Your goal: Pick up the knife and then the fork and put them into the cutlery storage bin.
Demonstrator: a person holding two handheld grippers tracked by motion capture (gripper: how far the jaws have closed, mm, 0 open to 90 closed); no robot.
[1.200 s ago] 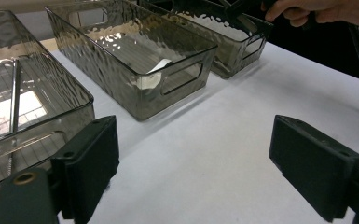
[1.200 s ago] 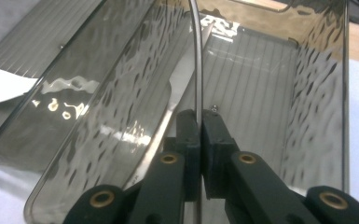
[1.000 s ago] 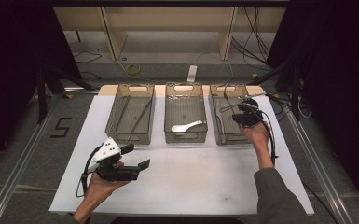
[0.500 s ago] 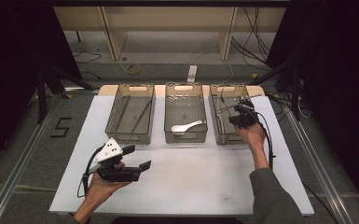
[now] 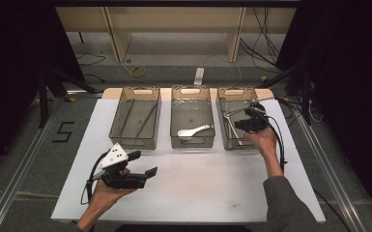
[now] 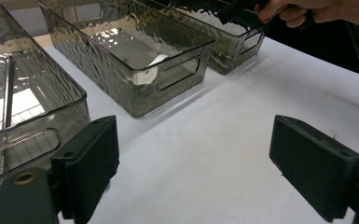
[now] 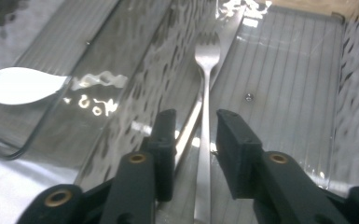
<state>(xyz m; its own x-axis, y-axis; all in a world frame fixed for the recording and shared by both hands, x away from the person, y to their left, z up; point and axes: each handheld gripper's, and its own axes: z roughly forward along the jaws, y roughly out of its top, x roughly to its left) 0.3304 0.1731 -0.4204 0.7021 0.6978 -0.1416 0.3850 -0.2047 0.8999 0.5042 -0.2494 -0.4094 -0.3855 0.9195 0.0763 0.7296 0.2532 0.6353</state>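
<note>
Three smoky clear bins stand in a row on the white table (image 5: 212, 193). My right gripper (image 5: 241, 125) reaches into the right bin (image 5: 236, 146). Its jaws have just been opening. In the right gripper view a steel fork (image 7: 205, 112) lies on the bin floor, its handle running between the parted jaws of the right gripper (image 7: 196, 149) without touching either pad. A white spoon (image 5: 193, 131) (image 7: 21, 86) lies in the middle bin (image 5: 193, 144). My left gripper (image 5: 145, 163) (image 6: 200, 163) is held above the front left of the table, wide open, nothing in it.
The left bin (image 5: 135, 141) (image 6: 28, 93) holds thin metal rods. In the left gripper view the middle bin (image 6: 135, 56) and the right bin (image 6: 233, 42) stand beyond, with the other hand (image 6: 303, 9) at the top right. Bare white table lies in front of the bins.
Both hands stay where they were. The right gripper's jaws over the right bin look slightly wider apart than before.
</note>
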